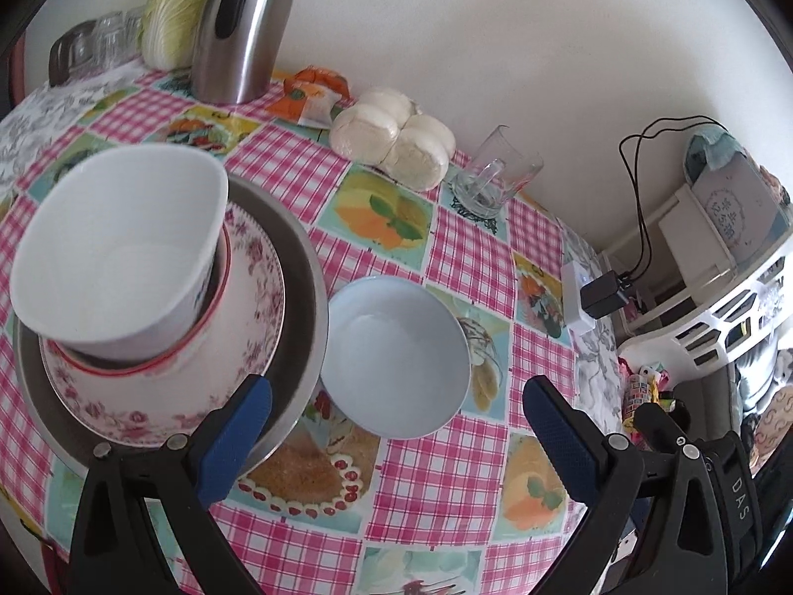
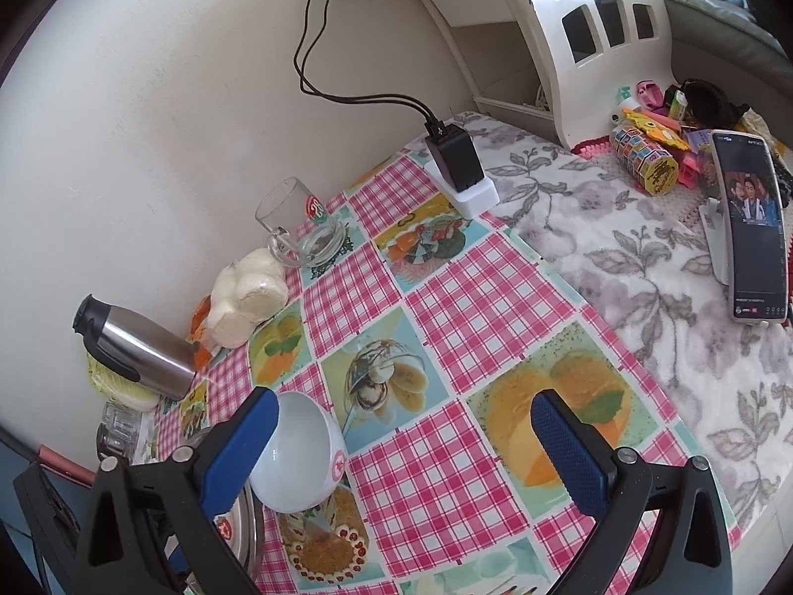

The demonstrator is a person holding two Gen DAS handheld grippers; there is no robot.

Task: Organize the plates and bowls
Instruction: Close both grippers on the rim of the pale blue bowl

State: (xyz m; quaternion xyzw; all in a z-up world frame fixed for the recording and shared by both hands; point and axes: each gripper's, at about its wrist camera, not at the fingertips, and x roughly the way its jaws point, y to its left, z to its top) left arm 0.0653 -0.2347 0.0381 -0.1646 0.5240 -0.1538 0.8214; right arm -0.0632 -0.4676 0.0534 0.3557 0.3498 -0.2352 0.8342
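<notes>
Blue-padded left gripper hangs released above our pale bowl.
We find it centred between jaws, nearer than the right gripper, also released, seemingly empty.

Right tongs spread wide, nothing between them, above the checkered counter. White bowl just beside the left blue pad, by a steel plate's rim. Glass mug, buns, thermos along the wall; phone far right.
</notes>
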